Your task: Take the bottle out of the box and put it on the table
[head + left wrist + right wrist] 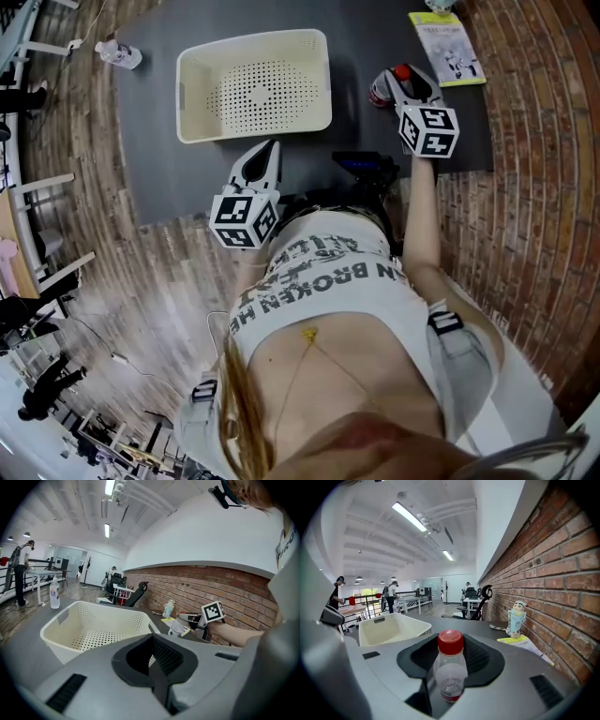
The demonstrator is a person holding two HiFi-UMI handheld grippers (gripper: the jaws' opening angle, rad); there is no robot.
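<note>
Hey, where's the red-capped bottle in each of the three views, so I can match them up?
Head view: the bottle is at upper right, in the right gripper, to the right of the basket.
Left gripper view: right of centre, beyond the basket's far corner.
Right gripper view: bottom centre, upright between the jaws.
Shared landmark: the white perforated basket, seen in all three.

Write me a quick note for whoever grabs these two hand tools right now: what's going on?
Left gripper: shut, empty, at the near edge of the table, in front of the box.
Right gripper: shut on the red-capped bottle, over the table, right of the box.
Box: empty, on the table.
Done: the bottle is out of the box.
Left: set it on the table and let go. I cannot tell whether it already touches.
</note>
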